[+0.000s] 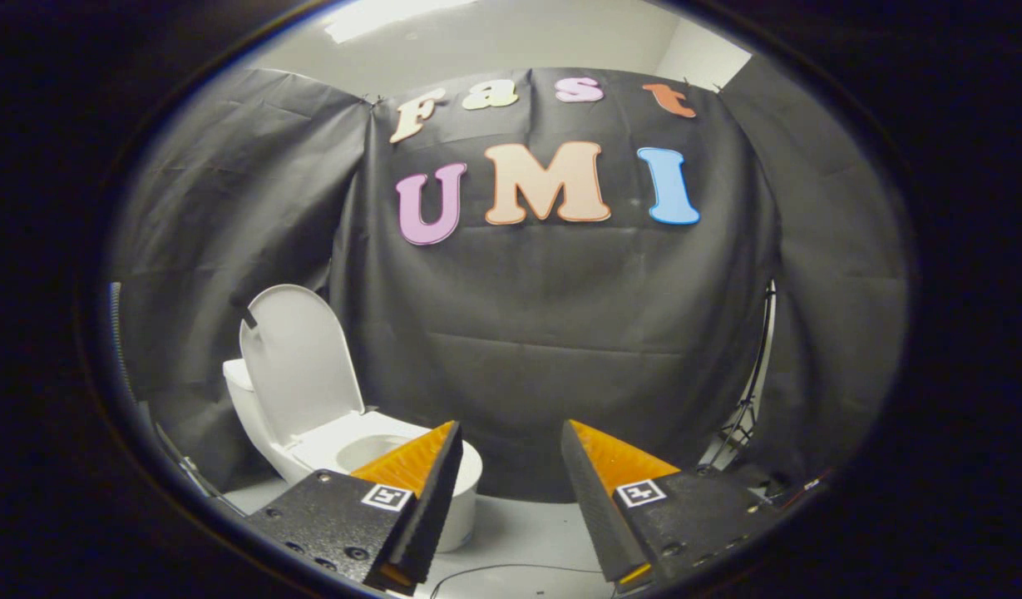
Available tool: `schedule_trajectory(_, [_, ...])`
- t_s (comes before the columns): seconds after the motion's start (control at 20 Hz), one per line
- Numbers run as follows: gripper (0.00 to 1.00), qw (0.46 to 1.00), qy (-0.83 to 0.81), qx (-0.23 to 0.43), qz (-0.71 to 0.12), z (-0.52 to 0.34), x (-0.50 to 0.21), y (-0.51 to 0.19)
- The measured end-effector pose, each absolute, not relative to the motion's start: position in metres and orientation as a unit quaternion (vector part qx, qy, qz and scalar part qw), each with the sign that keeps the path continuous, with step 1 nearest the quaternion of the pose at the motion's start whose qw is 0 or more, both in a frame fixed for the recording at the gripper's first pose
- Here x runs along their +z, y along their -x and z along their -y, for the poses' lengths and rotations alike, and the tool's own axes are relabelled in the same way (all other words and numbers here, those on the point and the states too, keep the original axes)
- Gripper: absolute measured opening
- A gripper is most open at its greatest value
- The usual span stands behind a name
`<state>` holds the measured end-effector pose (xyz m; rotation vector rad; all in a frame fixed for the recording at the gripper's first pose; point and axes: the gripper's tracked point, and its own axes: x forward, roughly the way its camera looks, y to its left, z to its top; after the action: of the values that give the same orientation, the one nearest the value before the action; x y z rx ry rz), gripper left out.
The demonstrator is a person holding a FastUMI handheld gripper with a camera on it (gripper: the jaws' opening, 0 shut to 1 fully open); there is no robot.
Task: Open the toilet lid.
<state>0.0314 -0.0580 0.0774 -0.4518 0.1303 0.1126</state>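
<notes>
Standing upright: toilet lid (298,358) | gripper (511,445) spread, empty | labels unreadable

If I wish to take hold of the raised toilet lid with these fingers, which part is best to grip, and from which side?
Probably the free curved top edge of the toilet lid. It stands upright against the tank, hinged at the bottom behind the seat, so its thin rim is the exposed part. Come from the bowl side, one finger in front and one behind. The gripper is open, holding nothing, with the toilet beyond its left finger.
</notes>
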Motion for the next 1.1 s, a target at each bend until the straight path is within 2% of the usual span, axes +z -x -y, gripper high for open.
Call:
schedule_trajectory(0.6, [0.77, 0.971, 0.228, 0.004, -0.072, 0.101, 0.083, -0.036])
schedule_trajectory(0.8, [0.76, 0.972, 0.215, -0.013, -0.098, 0.113, 0.074, -0.035])
schedule_trajectory(1.1, [0.77, 0.972, 0.207, -0.015, -0.113, 0.114, 0.067, -0.027])
